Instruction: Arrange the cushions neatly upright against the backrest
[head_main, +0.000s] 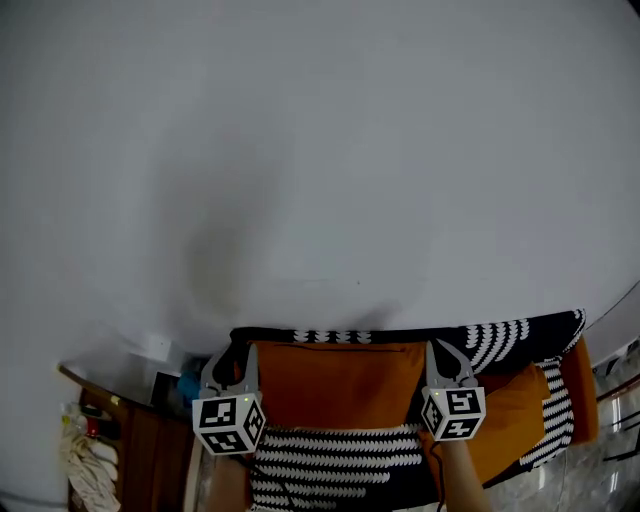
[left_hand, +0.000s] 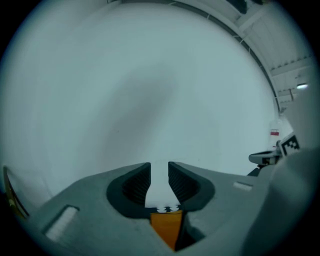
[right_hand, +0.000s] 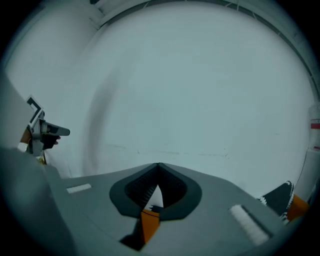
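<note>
Mostly plain white wall (head_main: 320, 150) fills the head view; along the bottom runs a sofa backrest draped in black-and-white patterned fabric (head_main: 400, 335). Rectangular orange fabric cushion (head_main: 340, 385) stands upright against it, long axis running left to right along the backrest. Left claw (head_main: 232, 362) sits just beside its upper left corner, right claw (head_main: 442, 358) just beside its upper right corner; neither appears to hold it. Second orange cushion (head_main: 510, 425) lies lower, to the right of the right claw, tilted and not square to the backrest. Left gripper view: left claw (left_hand: 159, 167) has jaws apart by a narrow gap, wall showing through, nothing between the pads; orange cushion (left_hand: 167, 227) shows below them. Right gripper view: right claw (right_hand: 158, 165) is closed tip to tip on nothing; orange cushion (right_hand: 149, 222) shows below. Judgement: centre cushion looks placed. The tilted one is likely next; the right hand is nearer and would need to go down and rightward, jaws reopened.
</note>
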